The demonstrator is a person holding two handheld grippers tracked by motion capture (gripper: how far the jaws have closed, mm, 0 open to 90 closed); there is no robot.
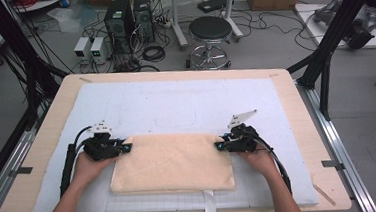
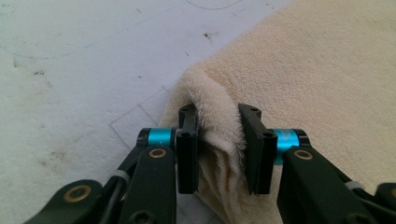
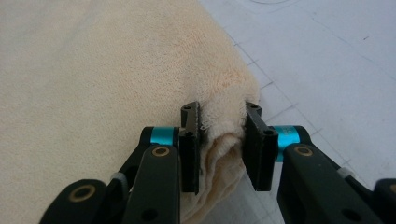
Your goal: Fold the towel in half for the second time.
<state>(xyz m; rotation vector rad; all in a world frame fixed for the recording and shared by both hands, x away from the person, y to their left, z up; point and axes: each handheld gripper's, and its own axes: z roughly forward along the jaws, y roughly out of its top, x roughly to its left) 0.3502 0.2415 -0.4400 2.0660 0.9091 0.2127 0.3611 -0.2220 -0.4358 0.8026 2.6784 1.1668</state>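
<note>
Corners of a folded cream terry towel (image 1: 172,162) are being pinched by left gripper (image 1: 124,148) and right gripper (image 1: 222,145) on a white padded mat (image 1: 176,104) covering a pale wooden table (image 1: 296,108)

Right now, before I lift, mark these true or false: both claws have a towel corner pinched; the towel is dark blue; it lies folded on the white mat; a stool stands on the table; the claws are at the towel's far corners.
1. Both claws pinch a corner: true. The left claw and right claw each have the towel bunched between their pads.
2. Towel is dark blue: false. It is cream.
3. It lies folded on the white mat: true.
4. A stool stands on the table: false. It is on the floor beyond.
5. Claws at the far corners: true.
</note>
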